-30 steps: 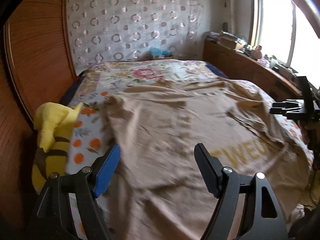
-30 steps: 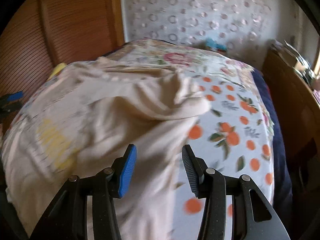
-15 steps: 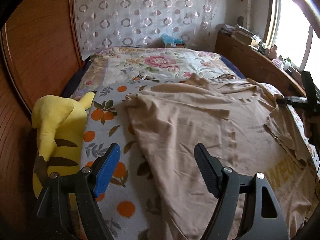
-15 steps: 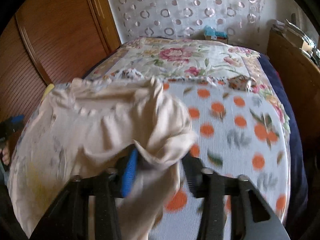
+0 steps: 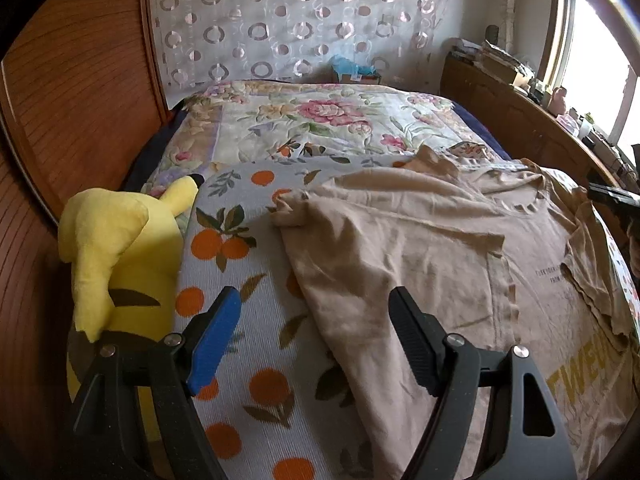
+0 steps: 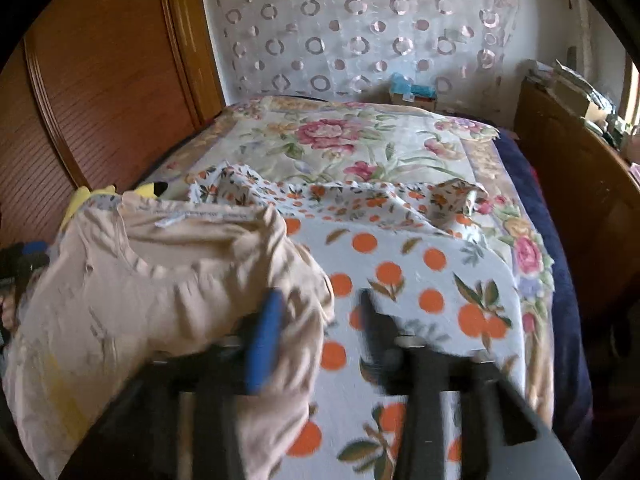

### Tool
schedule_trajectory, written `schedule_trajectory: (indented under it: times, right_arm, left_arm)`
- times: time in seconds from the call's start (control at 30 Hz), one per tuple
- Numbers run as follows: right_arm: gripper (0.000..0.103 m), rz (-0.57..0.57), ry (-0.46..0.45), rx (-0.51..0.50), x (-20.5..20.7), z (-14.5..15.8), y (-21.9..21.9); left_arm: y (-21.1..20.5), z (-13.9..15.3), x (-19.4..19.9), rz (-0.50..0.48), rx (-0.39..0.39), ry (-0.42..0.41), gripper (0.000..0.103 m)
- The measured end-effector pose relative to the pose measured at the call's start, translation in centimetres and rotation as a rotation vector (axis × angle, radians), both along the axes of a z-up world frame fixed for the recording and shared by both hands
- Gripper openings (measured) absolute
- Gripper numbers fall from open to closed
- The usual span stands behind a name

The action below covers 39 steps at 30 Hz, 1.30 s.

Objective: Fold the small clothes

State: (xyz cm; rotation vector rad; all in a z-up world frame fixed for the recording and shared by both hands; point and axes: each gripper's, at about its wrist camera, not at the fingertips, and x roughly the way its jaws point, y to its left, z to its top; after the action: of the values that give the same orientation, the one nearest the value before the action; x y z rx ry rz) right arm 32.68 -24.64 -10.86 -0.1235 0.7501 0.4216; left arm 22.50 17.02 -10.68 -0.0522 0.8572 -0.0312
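A beige T-shirt (image 5: pixel 400 260) with yellow lettering lies spread on the orange-print sheet (image 5: pixel 256 360) of the bed. My left gripper (image 5: pixel 316 320) hangs open over the shirt's left edge and holds nothing. In the right wrist view the shirt (image 6: pixel 160 292) is bunched at the left, its sleeve folded over. My right gripper (image 6: pixel 320 320) is blurred and its jaws are opening. The sleeve's edge drapes over the blue finger (image 6: pixel 264 340) and reaches into the gap, but the pads do not press on it. Each gripper shows at the edge of the other's view.
A yellow plush toy (image 5: pixel 116 248) leans against the wooden wardrobe (image 5: pixel 80 100) at the bed's left side. A floral bedspread (image 6: pixel 360 140) covers the far half. A cluttered wooden sideboard (image 5: pixel 520 120) runs along the right under the window.
The left gripper slid left off the shirt's middle to its edge, still open. The right gripper closed on the sleeve, carried it over the shirt, then opened again.
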Motion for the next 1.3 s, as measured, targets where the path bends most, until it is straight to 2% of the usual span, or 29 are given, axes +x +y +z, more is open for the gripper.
schedule_trajectory:
  times: [0.13,0.27,0.53,0.63,0.77,0.87,0.9,0.93,0.97,1.0,1.1,1.23,1.3]
  right_arm:
    - [0.055,0.018,0.036,-0.004,-1.3,-0.5,-0.3]
    - [0.055,0.044,0.06,-0.004,-1.8,-0.9,-0.3]
    - [0.055,0.073,0.091,-0.016,-0.1,-1.4,0.1]
    - [0.055,0.082,0.096,-0.023,0.5,-1.8,0.2]
    - [0.054,0.093,0.086,-0.038,1.1,-2.0,0.5]
    - [0.033,0.115,0.083,-0.038,1.0,-2.1,0.6]
    - [0.021,0.13,0.084,-0.036,1.0,-2.1,0.7]
    - [0.017,0.145,0.082,-0.04,0.9,-2.1,0.8]
    - [0.015,0.15,0.073,-0.049,0.8,-2.1,0.9]
    - [0.01,0.156,0.065,-0.05,0.8,-2.0,0.8]
    - [0.006,0.135,0.021,-0.035,0.5,-1.3,0.1]
    - [0.005,0.033,-0.065,0.012,0.0,0.5,-2.3]
    - [0.005,0.004,-0.096,0.002,-0.4,1.1,-2.8]
  left_arm:
    - [0.7,-0.1,1.1,-0.004,-0.036,0.012,0.068]
    - [0.6,-0.2,2.1,-0.011,-0.042,0.021,0.068]
    - [0.7,-0.9,4.3,-0.009,-0.04,0.052,0.068]
    - [0.8,-1.2,5.0,-0.01,-0.044,0.064,0.061]
    - [0.7,-1.3,5.7,-0.012,-0.044,0.059,0.057]
    - [0.6,-1.3,6.2,-0.015,-0.049,0.058,0.051]
    - [0.6,-1.3,6.5,-0.018,-0.05,0.057,0.045]
    - [0.5,-1.3,6.7,-0.02,-0.051,0.057,0.033]
    - [0.5,-1.3,6.9,-0.022,-0.054,0.059,0.015]
    - [0.4,-1.2,7.1,-0.024,-0.055,0.065,0.01]
    - [0.2,-0.2,6.8,-0.028,-0.052,0.03,0.009]
    - [0.2,2.7,5.1,-0.012,-0.048,-0.061,0.009]
    - [0.0,3.8,4.4,-0.016,-0.039,-0.088,0.009]
